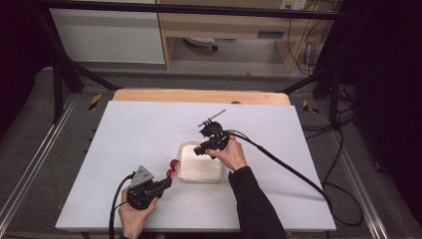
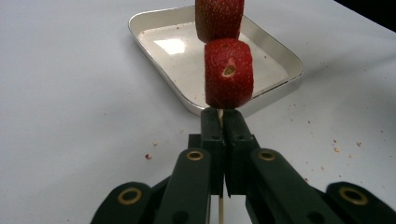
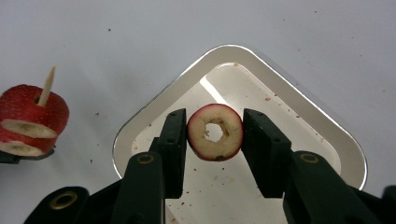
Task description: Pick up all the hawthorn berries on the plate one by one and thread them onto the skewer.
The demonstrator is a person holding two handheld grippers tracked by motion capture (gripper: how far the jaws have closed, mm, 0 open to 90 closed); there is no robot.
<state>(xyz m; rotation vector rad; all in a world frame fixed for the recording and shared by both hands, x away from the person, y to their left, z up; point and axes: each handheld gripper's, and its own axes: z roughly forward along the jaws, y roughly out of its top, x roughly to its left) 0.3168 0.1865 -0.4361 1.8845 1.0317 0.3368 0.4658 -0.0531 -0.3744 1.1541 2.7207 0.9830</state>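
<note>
We are threading fruit slices onto a skewer. Our left gripper (image 2: 223,122) has its jaws clenched on the wooden skewer (image 2: 220,210), whose stem runs down between them while two red slices (image 2: 228,73) sit stacked just beyond the jaw tips; gripping low keeps the pointed end (image 3: 47,85) free for the next piece. Our right gripper (image 3: 215,140) grasps a cored slice (image 3: 215,132) by its rim, pads pressing on opposite edges, so the centre hole stays clear and faces outward. That slice hangs between the jaws above the white tray (image 3: 299,111), where any crumbs probably fall. The skewer tip lies well off to the left of these jaws.
</note>
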